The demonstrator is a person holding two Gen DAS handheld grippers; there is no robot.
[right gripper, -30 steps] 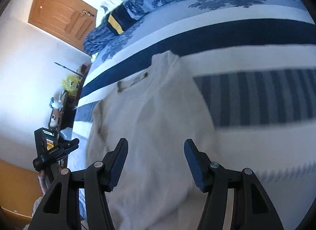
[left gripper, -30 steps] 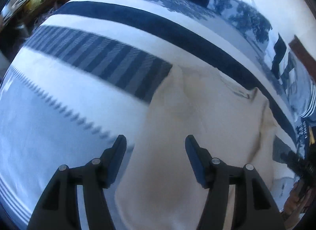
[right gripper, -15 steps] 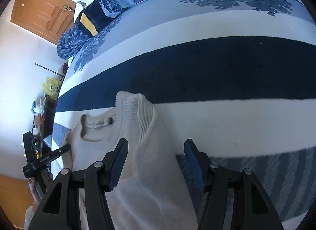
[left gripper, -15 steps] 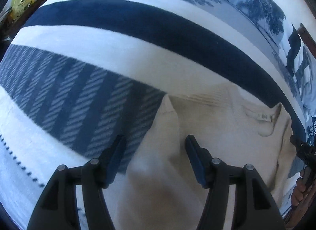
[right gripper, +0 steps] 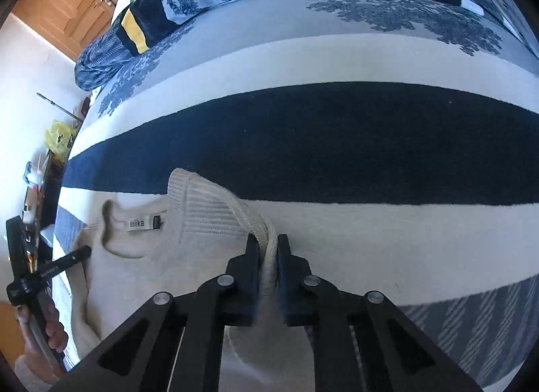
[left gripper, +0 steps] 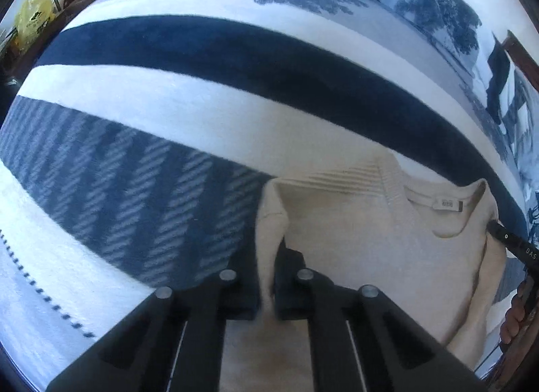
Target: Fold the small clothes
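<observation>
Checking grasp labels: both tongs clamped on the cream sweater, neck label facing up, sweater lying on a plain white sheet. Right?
Not the sheet. The cream sweater lies on a blanket striped navy, white and blue, as the right wrist view shows. The rest holds: left tongs and right tongs each pinch a fold of the knit, and the neck label faces up.

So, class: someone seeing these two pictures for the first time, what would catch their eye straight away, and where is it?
First, the cream sweater lying on the striped blanket, neck label up, low in both views. Then the two black tools: the left tool pinches a raised fold at one shoulder edge, the right tool pinches the other. Above, the blanket's broad navy band crosses each picture.
</observation>
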